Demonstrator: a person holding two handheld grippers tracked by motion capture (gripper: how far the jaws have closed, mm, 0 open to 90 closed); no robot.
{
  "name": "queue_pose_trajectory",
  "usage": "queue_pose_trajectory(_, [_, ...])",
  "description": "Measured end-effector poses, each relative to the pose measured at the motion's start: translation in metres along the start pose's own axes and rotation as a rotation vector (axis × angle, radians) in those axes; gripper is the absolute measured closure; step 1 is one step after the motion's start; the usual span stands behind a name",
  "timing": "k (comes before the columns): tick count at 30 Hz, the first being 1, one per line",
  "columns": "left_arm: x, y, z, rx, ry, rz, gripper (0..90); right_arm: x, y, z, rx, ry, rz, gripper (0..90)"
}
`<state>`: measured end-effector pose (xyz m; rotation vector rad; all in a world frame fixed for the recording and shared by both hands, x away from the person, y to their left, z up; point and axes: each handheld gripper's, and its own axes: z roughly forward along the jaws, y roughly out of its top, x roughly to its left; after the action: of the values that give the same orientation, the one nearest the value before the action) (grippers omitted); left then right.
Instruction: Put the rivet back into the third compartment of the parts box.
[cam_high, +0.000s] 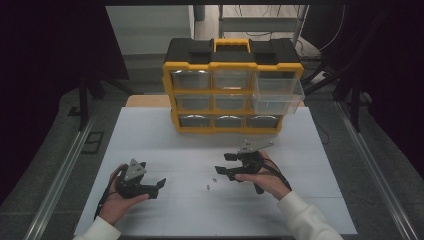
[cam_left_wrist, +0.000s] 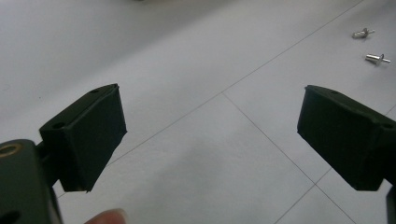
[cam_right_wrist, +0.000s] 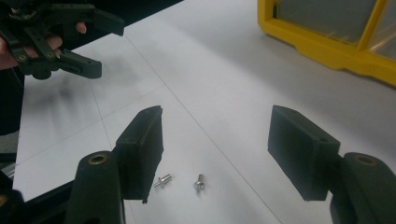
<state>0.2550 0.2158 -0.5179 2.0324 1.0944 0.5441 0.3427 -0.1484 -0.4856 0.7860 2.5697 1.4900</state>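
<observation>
Both rivets (cam_right_wrist: 181, 181) lie unpicked on the worktop (cam_high: 165, 130) before the organizer's (cam_high: 232, 85) pulled-out drawer (cam_high: 278, 91), with the right gripper (cam_right_wrist: 215, 154) poised wide over them and the left gripper (cam_left_wrist: 212, 135) also agape, empty.

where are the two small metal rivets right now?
The two rivets lie loose on the white table, right of centre in the high view, just left of the right gripper, whose open jaws frame them; the left gripper sits farther left.
</observation>
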Motion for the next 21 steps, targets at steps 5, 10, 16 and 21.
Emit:
queue_pose_trajectory(5, [0.0,0.0,0.0,0.0,0.0,0.002,8.2,0.001,-0.002,0.006,0.027,-0.006,-0.008,35.6])
queue_pose_trajectory(10, [0.0,0.0,-0.001,0.001,0.0,0.004,8.2,0.002,-0.004,0.01,0.054,-0.01,-0.016,35.5])
queue_pose_trajectory(16, [0.0,0.0,-0.001,0.001,-0.001,0.004,8.2,0.002,-0.006,0.014,0.073,-0.013,-0.018,35.4])
queue_pose_trajectory(21, [0.0,0.0,-0.001,0.002,0.0,0.006,8.2,0.004,-0.008,0.017,0.093,-0.017,-0.021,35.4])
